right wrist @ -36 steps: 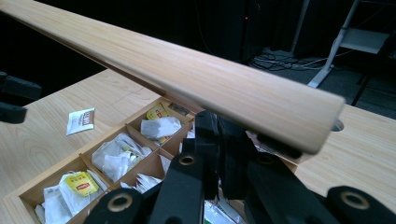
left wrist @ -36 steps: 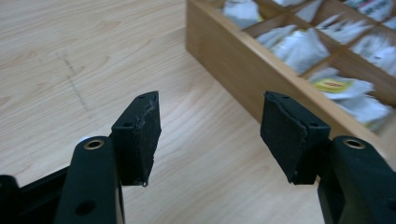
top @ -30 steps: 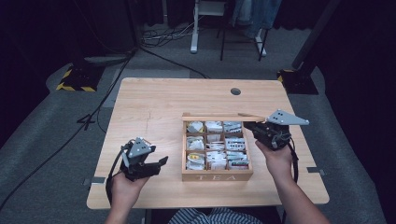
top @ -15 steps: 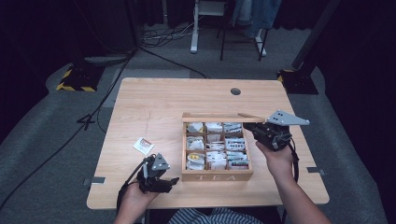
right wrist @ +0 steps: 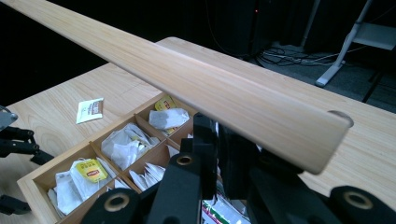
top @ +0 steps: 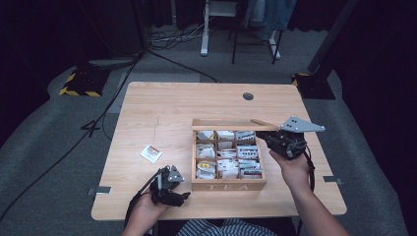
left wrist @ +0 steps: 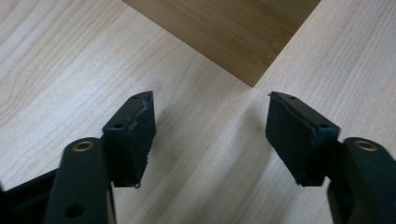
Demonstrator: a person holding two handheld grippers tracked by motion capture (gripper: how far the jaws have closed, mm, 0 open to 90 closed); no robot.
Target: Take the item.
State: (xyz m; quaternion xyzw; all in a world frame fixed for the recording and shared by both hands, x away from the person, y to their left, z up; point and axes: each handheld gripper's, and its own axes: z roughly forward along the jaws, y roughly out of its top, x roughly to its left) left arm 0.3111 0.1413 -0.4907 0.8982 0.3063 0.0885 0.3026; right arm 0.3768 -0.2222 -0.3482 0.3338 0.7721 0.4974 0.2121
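L gripper (top: 169, 189) lower, nearer tea box (top: 228, 186), just-widened jaws empty; R gripper (top: 275, 140) clamped on lid (right wrist: 196, 88).

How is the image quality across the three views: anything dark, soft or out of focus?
High view: the table is evenly lit, the room around it nearly black, the tea box slightly soft. Left gripper view: bright wood, the left gripper a little soft, with a faint shadow under it. Right gripper view: the lid is sharp, the right gripper near the lens dark and blurred, the background black.
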